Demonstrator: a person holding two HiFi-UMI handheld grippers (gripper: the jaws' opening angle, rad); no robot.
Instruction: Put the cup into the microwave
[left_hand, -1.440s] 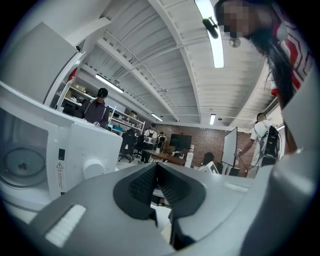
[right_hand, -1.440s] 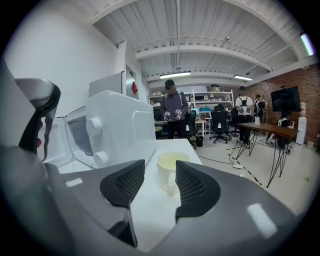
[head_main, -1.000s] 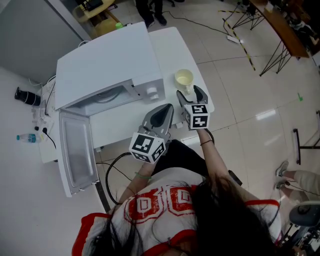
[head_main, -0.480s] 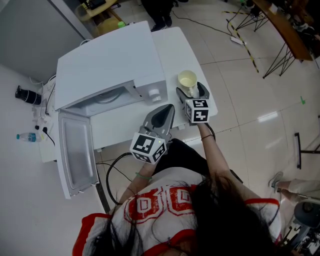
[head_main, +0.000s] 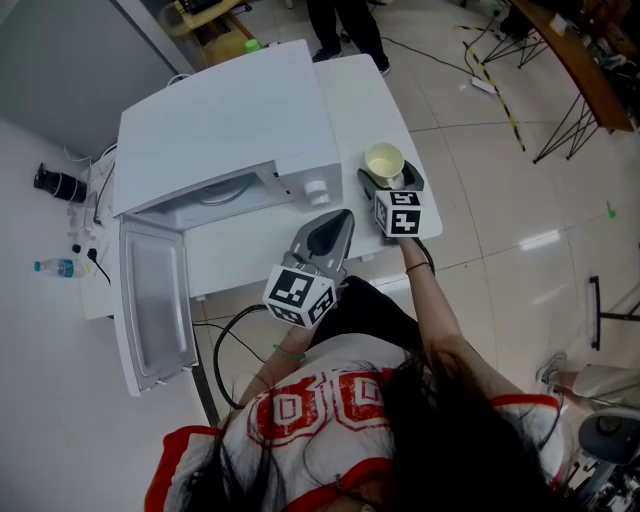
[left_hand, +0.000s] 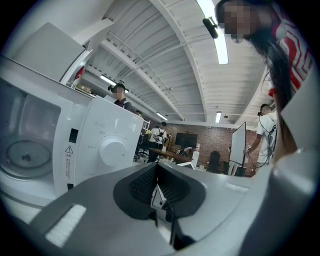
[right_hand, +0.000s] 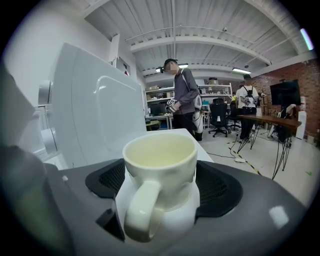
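Note:
A cream cup (head_main: 384, 160) stands on the white table (head_main: 365, 90), right of the white microwave (head_main: 220, 110). The microwave's door (head_main: 150, 300) hangs open toward me, and its glass turntable (left_hand: 25, 155) shows inside. My right gripper (head_main: 388, 177) reaches round the cup (right_hand: 160, 165) with one jaw on each side and the handle facing the camera. Its jaws have just been opening, and the left pad stands off the cup. My left gripper (head_main: 343, 215) hovers shut and empty in front of the microwave's dial (left_hand: 112, 150).
The cup sits near the table's right edge, with floor beyond. A water bottle (head_main: 55, 267) and a black object (head_main: 60, 185) lie on the floor to the left. A person (head_main: 345, 25) stands behind the table. Desks and cables are at the far right.
My right gripper has moved forward and slightly down, so its wider jaws now flank the cup. The left gripper has stayed put.

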